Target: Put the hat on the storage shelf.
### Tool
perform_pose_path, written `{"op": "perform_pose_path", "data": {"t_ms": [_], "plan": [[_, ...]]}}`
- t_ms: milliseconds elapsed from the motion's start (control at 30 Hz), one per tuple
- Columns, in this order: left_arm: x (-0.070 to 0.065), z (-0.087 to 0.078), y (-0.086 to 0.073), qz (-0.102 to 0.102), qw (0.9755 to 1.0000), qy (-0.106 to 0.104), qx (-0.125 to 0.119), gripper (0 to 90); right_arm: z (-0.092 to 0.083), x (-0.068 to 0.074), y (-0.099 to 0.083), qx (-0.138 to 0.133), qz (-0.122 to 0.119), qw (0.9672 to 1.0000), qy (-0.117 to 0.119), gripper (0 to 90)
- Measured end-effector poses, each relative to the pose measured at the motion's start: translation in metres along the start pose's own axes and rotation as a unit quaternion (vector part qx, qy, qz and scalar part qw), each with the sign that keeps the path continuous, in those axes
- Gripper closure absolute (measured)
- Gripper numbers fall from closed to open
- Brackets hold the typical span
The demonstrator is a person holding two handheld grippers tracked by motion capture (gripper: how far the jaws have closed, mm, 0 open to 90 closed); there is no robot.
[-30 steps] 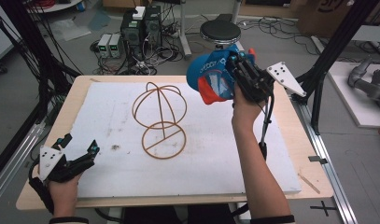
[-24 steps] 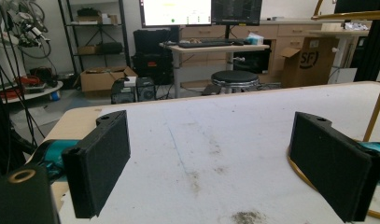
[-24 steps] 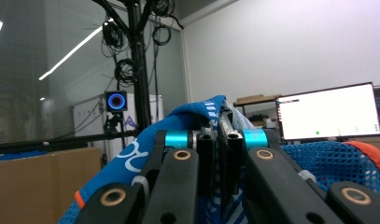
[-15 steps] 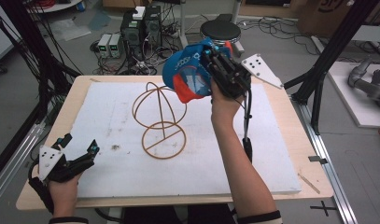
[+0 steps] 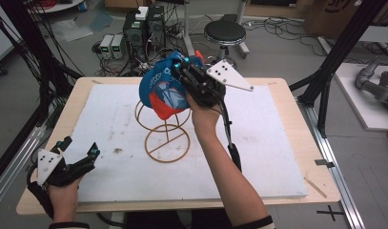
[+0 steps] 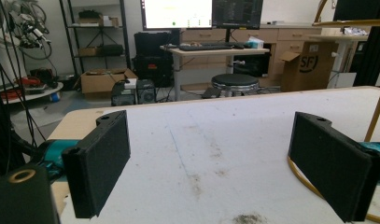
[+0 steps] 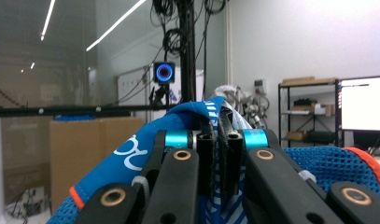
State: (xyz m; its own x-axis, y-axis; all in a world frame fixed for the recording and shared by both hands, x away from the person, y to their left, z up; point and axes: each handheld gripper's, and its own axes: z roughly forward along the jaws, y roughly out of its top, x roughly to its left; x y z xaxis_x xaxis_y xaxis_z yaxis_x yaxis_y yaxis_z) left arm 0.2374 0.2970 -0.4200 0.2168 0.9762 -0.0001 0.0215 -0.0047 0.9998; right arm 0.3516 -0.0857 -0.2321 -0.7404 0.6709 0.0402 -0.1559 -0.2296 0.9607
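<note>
Black grippers point(image 5: 191, 78), cyan joints, grey three-cornered plates.

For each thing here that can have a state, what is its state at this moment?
Cap: held up in the air, above the wire stand.
Wire stand: upright on the white board, nothing on it yet.
Right gripper: shut on the cap's fabric.
Left gripper: open, holding nothing, low over the white board.

A round black padded stool point(image 5: 224, 33) stands on the grey floor beyond the far edge of the pale wooden table point(image 5: 277, 85), whose top carries a white foam board point(image 5: 268, 143) (smudged with a dark spot near its left part). Left of the stool, black computer towers point(image 5: 143, 28) and small grey boxes point(image 5: 112, 46) sit among tangled cables. In the left gripper view, a lit monitor point(image 6: 177, 14) rests on a wooden desk point(image 6: 211, 49), with an open brown cardboard box point(image 6: 103, 81) farther left.
</note>
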Motion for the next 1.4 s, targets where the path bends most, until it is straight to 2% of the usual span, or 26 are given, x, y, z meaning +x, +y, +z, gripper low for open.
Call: {"op": "perform_pose_path", "data": {"t_ms": [67,233,367,400,567,700,800,900,1200,1233,1267,1300,1400], "plan": [[0.0,0.0,0.0,0.0,1.0,0.0,0.0,13.1,0.004,0.002,-0.009,0.021,-0.001,0.9998,0.005,88.9],[0.0,0.0,0.0,-0.001,1.0,0.0,0.0,13.1,0.007,0.004,-0.02,0.044,-0.001,0.999,0.009,88.7],[0.001,0.0,0.0,-0.001,1.0,0.002,0.001,13.1,0.007,0.008,-0.022,0.057,-0.024,0.998,0.01,85.6],[0.0,0.0,0.0,-0.001,1.0,0.001,0.001,13.1,0.007,0.01,-0.022,0.062,-0.037,0.9973,0.008,79.3],[0.0,0.0,0.0,-0.001,1.0,0.001,0.0,13.1,0.005,0.009,-0.02,0.059,-0.045,0.9973,0.004,72.9],[0.001,0.0,0.0,-0.002,1.0,0.003,0.0,13.1,0.003,0.006,-0.018,0.053,-0.039,0.9978,-0.003,68.8],[0.0,0.0,0.0,-0.002,1.0,0.003,0.001,13.0,-0.001,0.001,-0.015,0.038,-0.022,0.999,-0.005,67.0],[0.0,0.0,0.0,0.0,1.0,0.002,0.002,13.1,-0.003,-0.003,-0.013,0.034,-0.016,0.9993,-0.009,66.8],[0.0,0.0,0.0,0.001,1.0,0.002,0.002,13.1,-0.009,-0.009,-0.008,0.025,-0.016,0.9994,-0.017,62.2],[0.0,0.0,0.0,0.001,1.0,0.002,0.003,13.1,-0.011,-0.01,-0.007,0.025,-0.016,0.9993,-0.024,58.4],[0.0,0.0,0.0,0.0,1.0,0.002,0.002,13.1,-0.011,-0.01,-0.007,0.025,-0.016,0.9993,-0.024,58.4],[0.0,-0.001,0.0,0.001,1.0,0.003,0.003,13.1,-0.013,-0.012,-0.006,0.024,-0.017,0.9991,-0.029,53.1],[0.0,-0.001,0.0,-0.001,1.0,0.005,0.002,13.0,-0.016,-0.016,-0.004,0.026,-0.021,0.9984,-0.046,44.8]]}}
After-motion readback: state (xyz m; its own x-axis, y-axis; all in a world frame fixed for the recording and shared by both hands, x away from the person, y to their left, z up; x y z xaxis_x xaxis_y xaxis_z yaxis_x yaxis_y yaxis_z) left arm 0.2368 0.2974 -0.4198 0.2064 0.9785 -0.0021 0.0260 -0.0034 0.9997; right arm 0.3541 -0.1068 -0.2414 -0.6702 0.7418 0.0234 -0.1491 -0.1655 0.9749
